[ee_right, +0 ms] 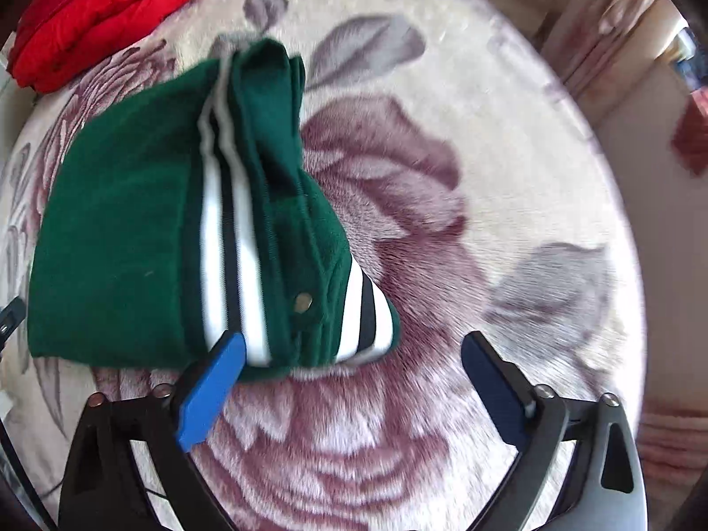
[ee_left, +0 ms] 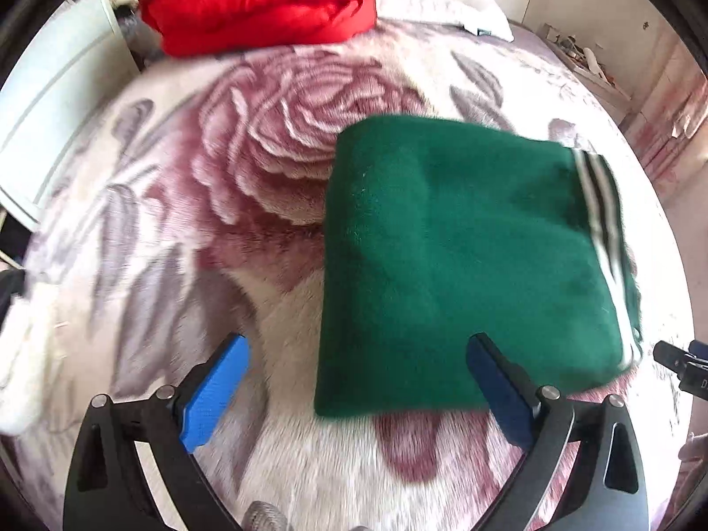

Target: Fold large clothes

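A dark green garment point(ee_left: 447, 256) with white and black striped trim lies folded into a thick square on the rose-patterned blanket point(ee_left: 248, 163). My left gripper point(ee_left: 358, 349) hangs open above the garment's near left corner, with nothing pressed between its blue pads point(ee_left: 212, 394). In the right wrist view the same green garment point(ee_right: 119, 243) shows its striped hem and a snap button. There my right gripper point(ee_right: 354, 349) is open over the garment's near right corner and the blanket point(ee_right: 442, 155), holding nothing. The tip of the right gripper point(ee_left: 681, 363) peeks in at the left view's right edge.
A folded red puffy garment point(ee_left: 261, 0) lies at the far end of the bed, also seen as the red garment point(ee_right: 97, 13) in the right view. A white pillow point(ee_left: 455, 4) sits beyond it. A white cabinet point(ee_left: 48, 110) stands to the left of the bed.
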Demonstrator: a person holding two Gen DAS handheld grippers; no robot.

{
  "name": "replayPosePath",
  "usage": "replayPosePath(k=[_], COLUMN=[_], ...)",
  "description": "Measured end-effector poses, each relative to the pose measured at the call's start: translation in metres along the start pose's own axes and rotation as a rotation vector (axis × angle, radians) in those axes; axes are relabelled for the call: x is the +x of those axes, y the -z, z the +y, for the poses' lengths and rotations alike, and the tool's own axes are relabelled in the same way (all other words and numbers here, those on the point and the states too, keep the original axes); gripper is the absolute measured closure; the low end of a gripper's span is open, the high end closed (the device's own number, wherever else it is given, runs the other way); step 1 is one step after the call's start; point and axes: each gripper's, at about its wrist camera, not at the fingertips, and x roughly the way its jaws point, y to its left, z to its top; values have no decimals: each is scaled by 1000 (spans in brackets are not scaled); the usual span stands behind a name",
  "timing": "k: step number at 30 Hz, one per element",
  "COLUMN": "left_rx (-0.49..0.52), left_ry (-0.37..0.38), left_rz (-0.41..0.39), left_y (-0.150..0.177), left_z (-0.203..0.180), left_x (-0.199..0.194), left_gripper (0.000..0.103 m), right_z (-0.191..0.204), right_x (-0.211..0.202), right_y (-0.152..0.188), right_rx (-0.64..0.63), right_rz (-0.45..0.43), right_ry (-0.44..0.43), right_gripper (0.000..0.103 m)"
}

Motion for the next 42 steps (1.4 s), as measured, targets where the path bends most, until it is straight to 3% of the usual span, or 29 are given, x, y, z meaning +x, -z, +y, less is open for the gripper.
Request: replayPosePath(k=[1,2,5,6,15,24,32,42], left_rx=[-1,-5,-10,-8,5,10,-3,-5], left_ry=[-8,-13,-5,-6,21,22,8,-13], left_rz=[-7,-16,-58,-69,-158,-251,-324,-384], left_y=[3,2,7,6,31,71,108,141], left_z=[-1,-3,-8,-11,-32,-51,-55,-54], left_x=[-15,-24,-75,-87,-240,-388,-496,-563], left_gripper=[2,1,1,1,1,1,1,1], right_z=[42,50,56,75,67,34,15,-3], right_x=[-15,-26,-79,-107,-304,-491,-610,-706], right_y=[12,4,21,24,87,157,217,279], right_rx=[-9,-19,-47,-50,-53,-5,-33,-48], right_rz=[-12,-27,-69,-82,-227,-349,-442,-531], right_ry=[13,22,42,52,71,70,48,38], right_gripper=[2,2,2,2,2,2,2,2])
